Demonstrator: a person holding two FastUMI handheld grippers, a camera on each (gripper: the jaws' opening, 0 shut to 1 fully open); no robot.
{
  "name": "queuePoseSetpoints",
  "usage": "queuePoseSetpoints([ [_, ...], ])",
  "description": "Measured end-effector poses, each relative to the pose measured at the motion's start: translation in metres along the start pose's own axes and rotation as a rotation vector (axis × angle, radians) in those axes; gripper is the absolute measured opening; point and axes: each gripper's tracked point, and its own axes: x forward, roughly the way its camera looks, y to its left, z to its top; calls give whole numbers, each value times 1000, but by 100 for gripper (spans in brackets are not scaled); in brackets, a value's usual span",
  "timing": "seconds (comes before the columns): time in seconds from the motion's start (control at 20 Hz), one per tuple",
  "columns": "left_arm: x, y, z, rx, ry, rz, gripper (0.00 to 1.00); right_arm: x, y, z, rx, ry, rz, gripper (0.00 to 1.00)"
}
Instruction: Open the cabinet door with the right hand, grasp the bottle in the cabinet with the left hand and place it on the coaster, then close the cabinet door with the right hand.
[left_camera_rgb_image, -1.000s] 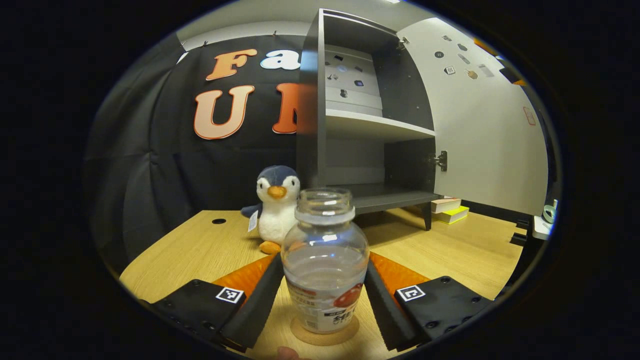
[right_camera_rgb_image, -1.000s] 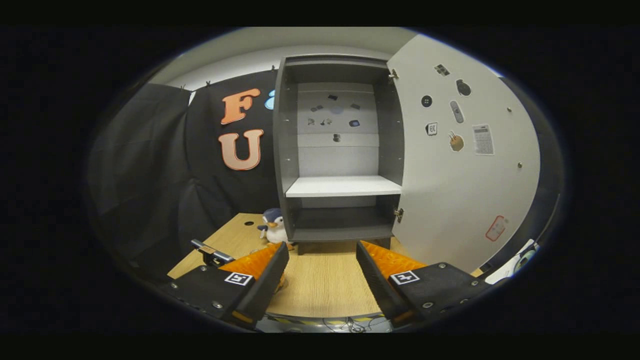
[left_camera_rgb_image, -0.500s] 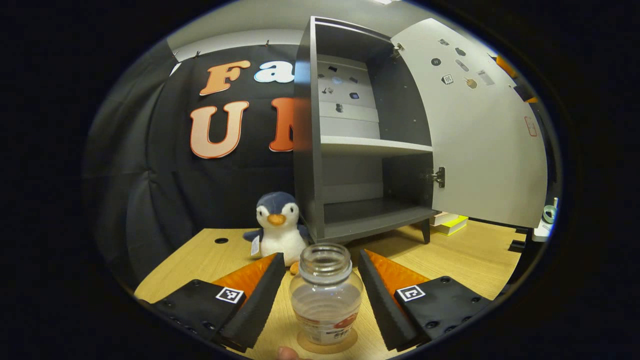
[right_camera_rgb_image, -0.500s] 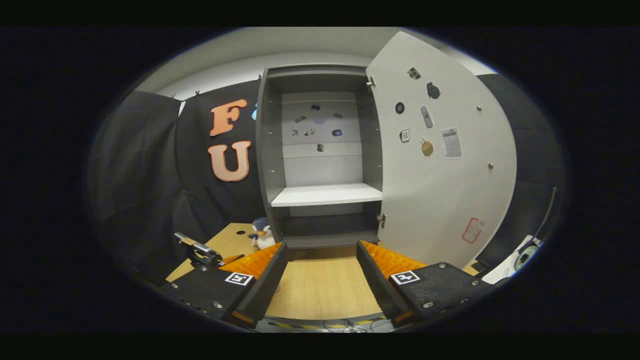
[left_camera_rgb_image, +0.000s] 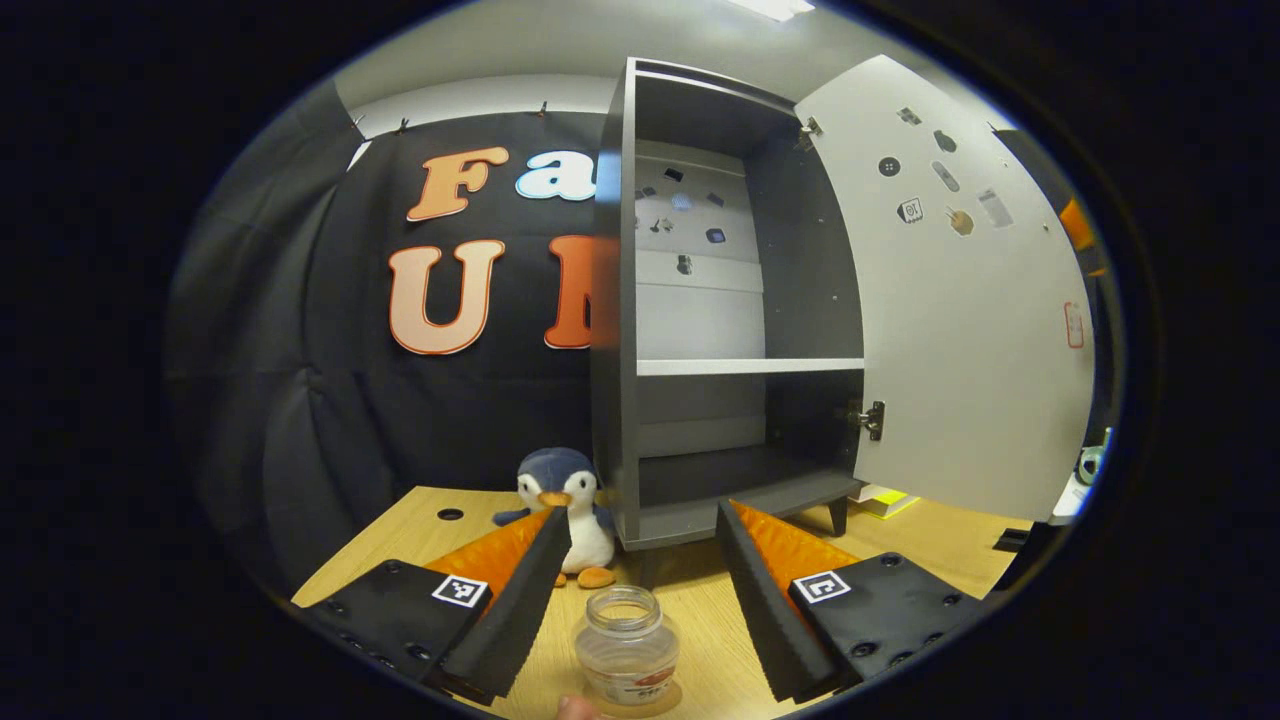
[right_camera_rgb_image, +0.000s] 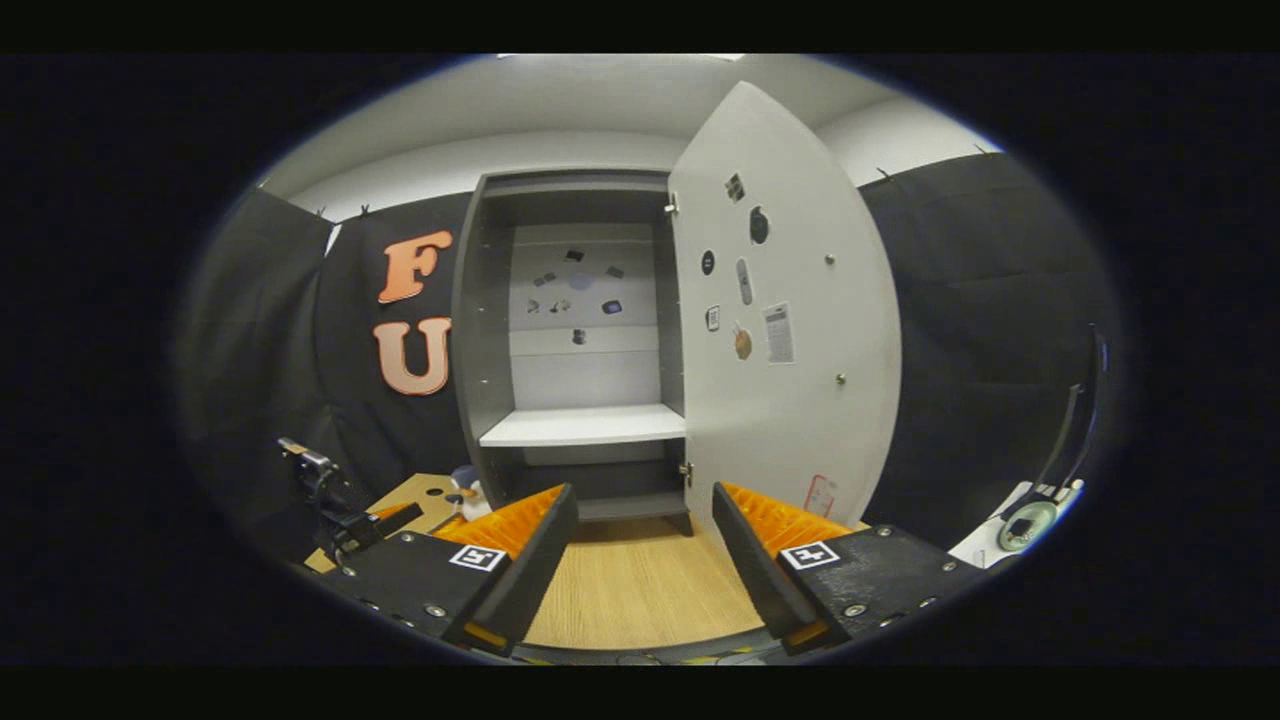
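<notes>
A clear capless bottle (left_camera_rgb_image: 627, 648) with a red-and-white label stands upright on a round cork coaster (left_camera_rgb_image: 665, 698) on the wooden table (left_camera_rgb_image: 930, 520). My left gripper (left_camera_rgb_image: 640, 560) is open above and behind the bottle, its fingers apart from it. The grey cabinet (left_camera_rgb_image: 700, 330) stands behind, its white door (left_camera_rgb_image: 960, 320) swung wide to the right. In the right gripper view the cabinet (right_camera_rgb_image: 575, 350) and open door (right_camera_rgb_image: 790, 340) lie ahead. My right gripper (right_camera_rgb_image: 642, 545) is open and holds nothing, well short of the door.
A plush penguin (left_camera_rgb_image: 565, 505) sits left of the cabinet foot. Books (left_camera_rgb_image: 885, 498) lie under the open door. The other gripper (right_camera_rgb_image: 330, 500) shows at far left in the right gripper view. A tape roll (right_camera_rgb_image: 1025, 520) rests at the right edge.
My left gripper let go of the bottle on the coaster and drew back and up. My right gripper pulled back and swung right, so the door sits nearer the middle.
</notes>
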Motion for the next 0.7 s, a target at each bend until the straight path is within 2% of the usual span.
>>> queuePoseSetpoints([
  [0.3,-8,-18,46,24,-8,18,95,-26,-58,23,0,-63,-43,84],
  [0.7,-33,-48,93,-33,-30,48,95,-44,-141,44,19,-115,-103,85],
])
